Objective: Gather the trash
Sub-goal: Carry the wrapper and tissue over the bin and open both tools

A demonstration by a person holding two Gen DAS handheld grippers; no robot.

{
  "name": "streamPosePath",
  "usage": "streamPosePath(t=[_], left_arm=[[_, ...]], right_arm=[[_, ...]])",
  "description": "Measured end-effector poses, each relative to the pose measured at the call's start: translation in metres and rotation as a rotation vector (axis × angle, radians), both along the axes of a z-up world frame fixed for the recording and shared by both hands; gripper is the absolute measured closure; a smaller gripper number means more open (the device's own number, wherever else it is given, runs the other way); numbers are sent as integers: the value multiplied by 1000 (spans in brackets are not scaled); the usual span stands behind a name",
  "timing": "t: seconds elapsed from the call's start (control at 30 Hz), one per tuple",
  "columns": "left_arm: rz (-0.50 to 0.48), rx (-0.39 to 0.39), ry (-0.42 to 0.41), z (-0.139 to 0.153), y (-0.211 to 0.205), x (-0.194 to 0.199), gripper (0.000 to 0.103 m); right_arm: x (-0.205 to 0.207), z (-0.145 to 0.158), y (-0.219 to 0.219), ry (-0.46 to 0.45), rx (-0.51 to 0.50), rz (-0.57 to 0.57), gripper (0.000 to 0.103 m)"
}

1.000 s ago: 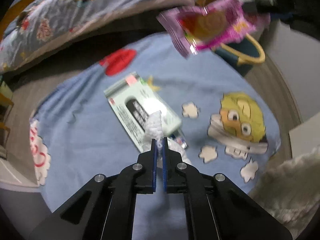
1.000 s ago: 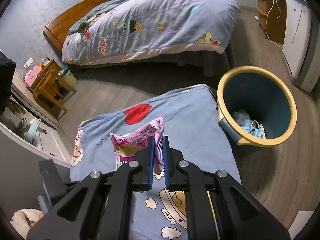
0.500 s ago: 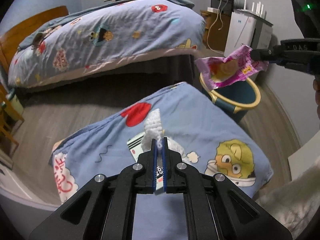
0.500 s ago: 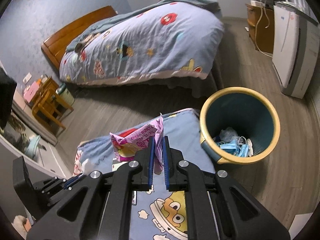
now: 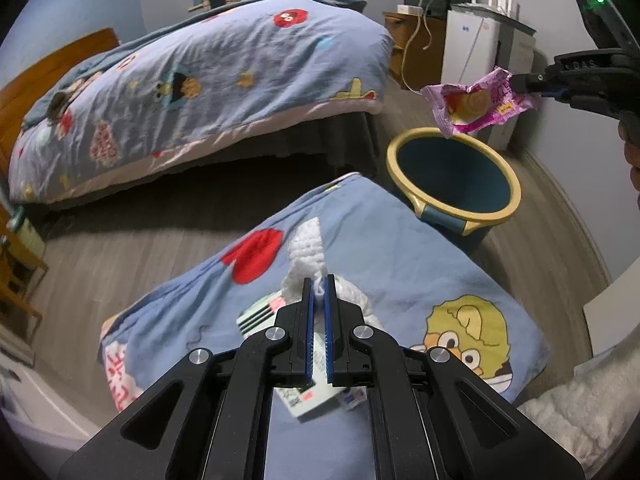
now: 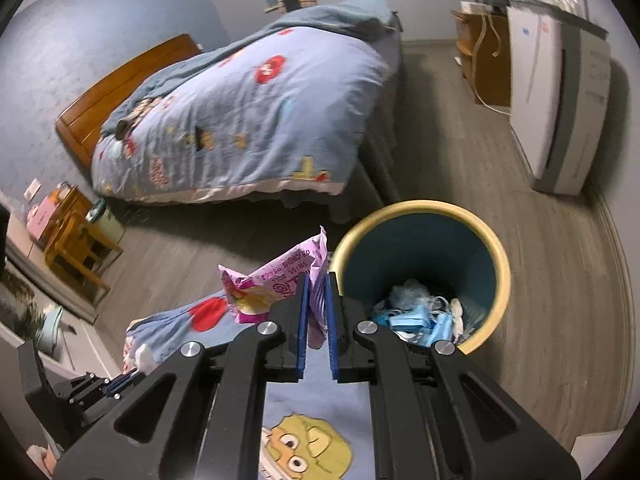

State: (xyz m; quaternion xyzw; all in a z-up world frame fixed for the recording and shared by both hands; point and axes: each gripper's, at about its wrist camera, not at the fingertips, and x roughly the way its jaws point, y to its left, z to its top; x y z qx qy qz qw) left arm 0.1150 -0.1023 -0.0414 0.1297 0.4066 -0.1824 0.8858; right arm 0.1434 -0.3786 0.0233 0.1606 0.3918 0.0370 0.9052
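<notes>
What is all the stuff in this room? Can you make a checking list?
Surface: blue cartoon blanket, spread beside the bin.
Job's things: pink snack wrapper held up near the trash bin; white tissue pinched; bin already holds blue masks.
Clutter: white-green packet on the blanket.
Grippers: left tongs shut on tissue; right tongs shut on wrapper.
Cables: cord hanging at the wooden cabinet.
Surroundings: bed, white appliance, wood floor.

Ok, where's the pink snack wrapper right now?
Pinched in the right gripper, the pink snack wrapper hangs in the air over the far rim of the bin, upper right in the left wrist view.
</notes>
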Motion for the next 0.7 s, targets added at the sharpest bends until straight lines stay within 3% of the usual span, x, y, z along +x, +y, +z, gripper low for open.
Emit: streamPosePath(t=[0.37, 0.7], left_arm=[[-90, -18, -1, 0, -60, 26, 98], [-156, -100, 55, -8, -118, 52, 98]], right_arm=[[20, -27, -64, 57, -11, -123, 95], [26, -66, -116, 142, 13, -255, 95]])
